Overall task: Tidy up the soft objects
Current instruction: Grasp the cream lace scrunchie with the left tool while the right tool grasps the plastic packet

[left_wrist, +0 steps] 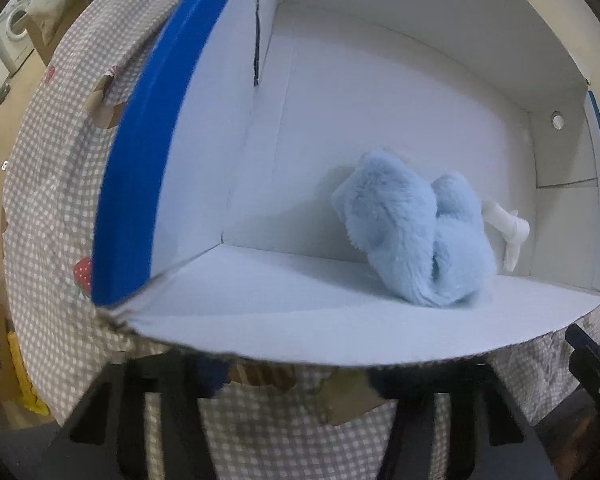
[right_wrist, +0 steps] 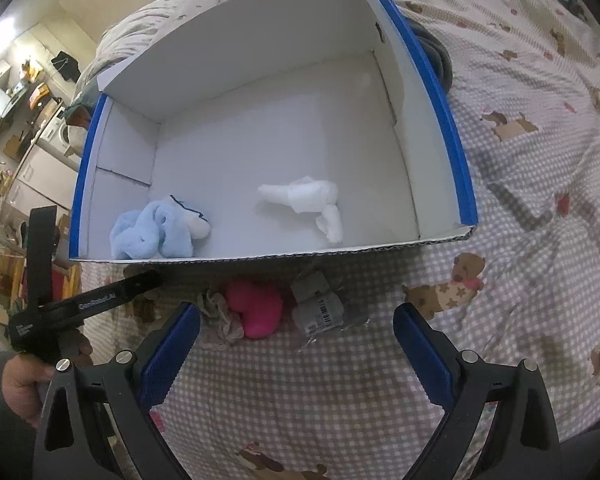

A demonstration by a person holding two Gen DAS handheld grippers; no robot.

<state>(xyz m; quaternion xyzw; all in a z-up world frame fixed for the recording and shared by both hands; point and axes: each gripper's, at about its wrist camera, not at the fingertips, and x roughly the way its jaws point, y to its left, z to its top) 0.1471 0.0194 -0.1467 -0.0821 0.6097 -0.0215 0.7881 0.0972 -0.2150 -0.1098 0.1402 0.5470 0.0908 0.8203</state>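
Observation:
A white cardboard box with blue edges (right_wrist: 440,92) lies open on the checked bedspread; it also shows in the left wrist view (left_wrist: 132,200). Inside lie a fluffy light-blue soft item (right_wrist: 148,236) (left_wrist: 412,232) and a white rolled sock (right_wrist: 312,200) (left_wrist: 508,228). In front of the box lie a pink soft item (right_wrist: 256,308), a beige scrunchie (right_wrist: 220,320) and a grey labelled sock bundle (right_wrist: 320,308). My right gripper (right_wrist: 296,356) is open and empty just before these. My left gripper (left_wrist: 296,384) is open at the box's front edge; it also shows in the right wrist view (right_wrist: 112,296).
The bedspread (right_wrist: 520,200) with dog prints covers the bed around the box. A dark object (right_wrist: 436,56) lies behind the box's right wall. A washing machine (left_wrist: 12,32) and cardboard boxes stand in the room at the left.

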